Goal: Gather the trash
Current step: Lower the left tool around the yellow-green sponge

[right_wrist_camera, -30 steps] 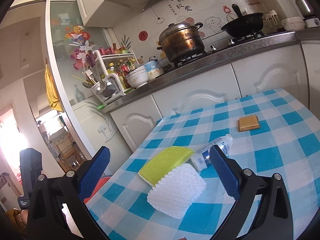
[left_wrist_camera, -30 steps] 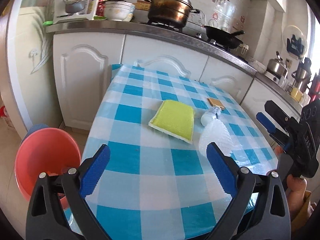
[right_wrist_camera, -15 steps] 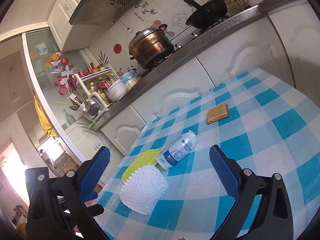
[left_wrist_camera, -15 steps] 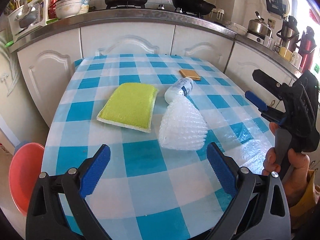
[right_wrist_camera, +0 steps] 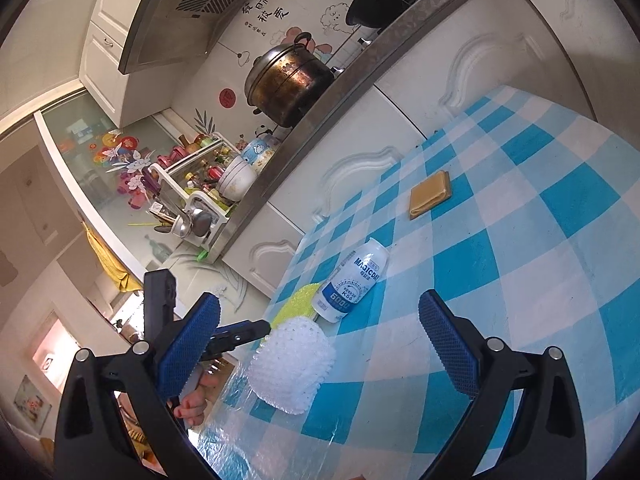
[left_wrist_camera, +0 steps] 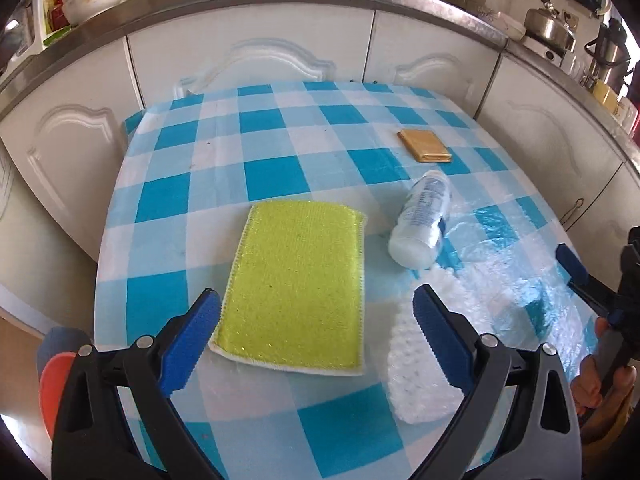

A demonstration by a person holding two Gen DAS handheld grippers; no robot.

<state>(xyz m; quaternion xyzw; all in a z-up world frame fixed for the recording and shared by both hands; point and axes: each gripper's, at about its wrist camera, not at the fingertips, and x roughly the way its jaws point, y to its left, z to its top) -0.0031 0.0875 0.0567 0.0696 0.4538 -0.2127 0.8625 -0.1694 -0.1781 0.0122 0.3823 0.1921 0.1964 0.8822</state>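
You held the left gripper (left_wrist_camera: 316,328) low over the near edge of the table (left_wrist_camera: 272,168), its blue pads spread wide with nothing between them. The yellow-green sponge (left_wrist_camera: 296,288) lay flat on the checked cloth just ahead of it, its near end reaching in between the two fingers. Beside the sponge's right edge sat the white foam net (left_wrist_camera: 420,376), partly hidden behind the right finger of that gripper. The white plastic bottle (left_wrist_camera: 420,220) lay on its side just beyond the net, close to the sponge's far right corner, with its narrow end pointing away from you. Farther back, well apart from the bottle, a small tan square pad (left_wrist_camera: 426,146) rested flat on the cloth.

Your right gripper (right_wrist_camera: 320,344) was tilted and also stood open and empty, hovering above the table with the foam net (right_wrist_camera: 290,364) and the bottle (right_wrist_camera: 352,284) in front of it. From that side the sponge (right_wrist_camera: 298,300) showed only as a sliver behind the net. At the table's left edge, an orange basin (left_wrist_camera: 50,384) sat down on the floor.
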